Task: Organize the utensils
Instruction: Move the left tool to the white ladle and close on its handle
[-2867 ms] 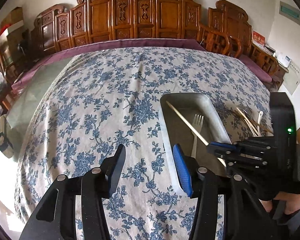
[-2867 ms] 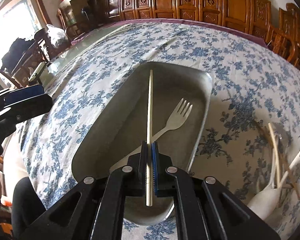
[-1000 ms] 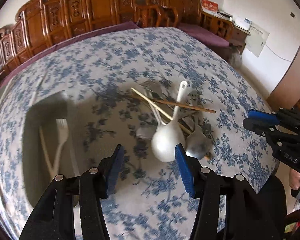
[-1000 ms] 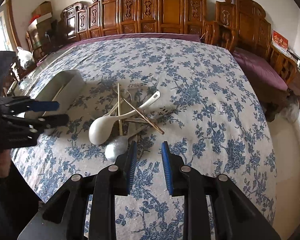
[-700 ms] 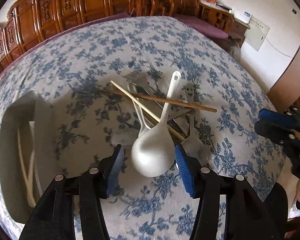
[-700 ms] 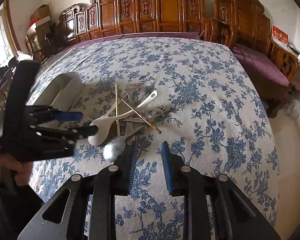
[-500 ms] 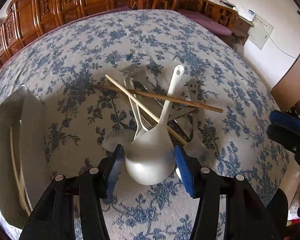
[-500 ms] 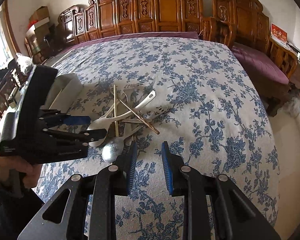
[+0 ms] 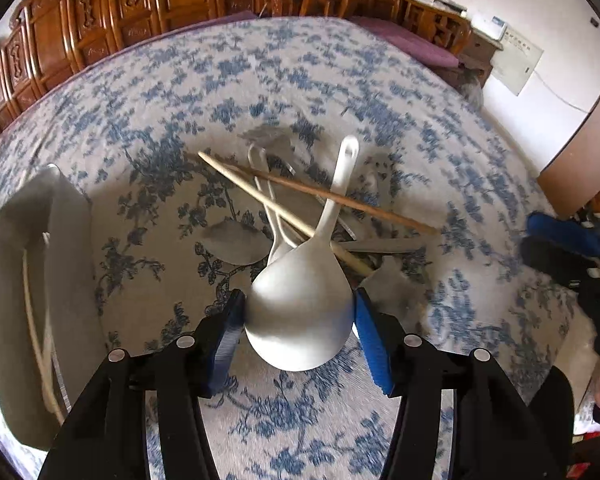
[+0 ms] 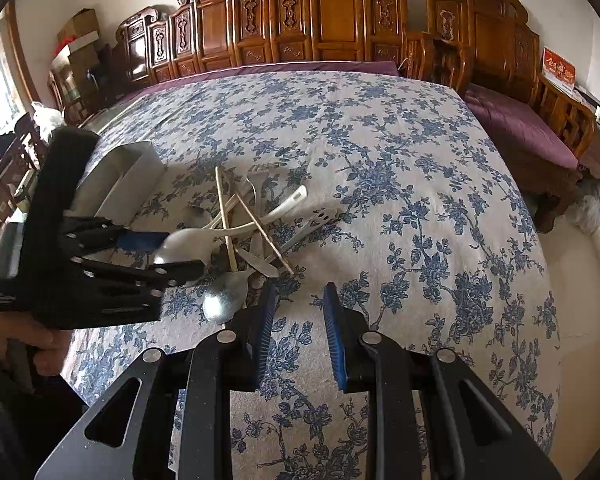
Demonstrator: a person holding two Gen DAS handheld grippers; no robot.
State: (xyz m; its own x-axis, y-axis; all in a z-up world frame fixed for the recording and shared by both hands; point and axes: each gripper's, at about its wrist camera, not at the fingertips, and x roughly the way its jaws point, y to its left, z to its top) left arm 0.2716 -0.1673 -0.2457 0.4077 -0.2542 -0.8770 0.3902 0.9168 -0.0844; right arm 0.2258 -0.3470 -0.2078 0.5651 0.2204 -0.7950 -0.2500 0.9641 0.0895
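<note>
Left hand-held gripper [image 9: 298, 312] has advanced; wide-open jaws now flank white ladle [image 9: 300, 312].

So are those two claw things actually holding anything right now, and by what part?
Nothing is held yet. The left gripper is open around the white ladle's bowl; the right gripper is open and empty.

Blue floral tablecloth [image 10: 380, 168]; carved wooden chairs [image 10: 332, 20] behind; cardboard boxes [image 10: 76, 36] far left.
</note>
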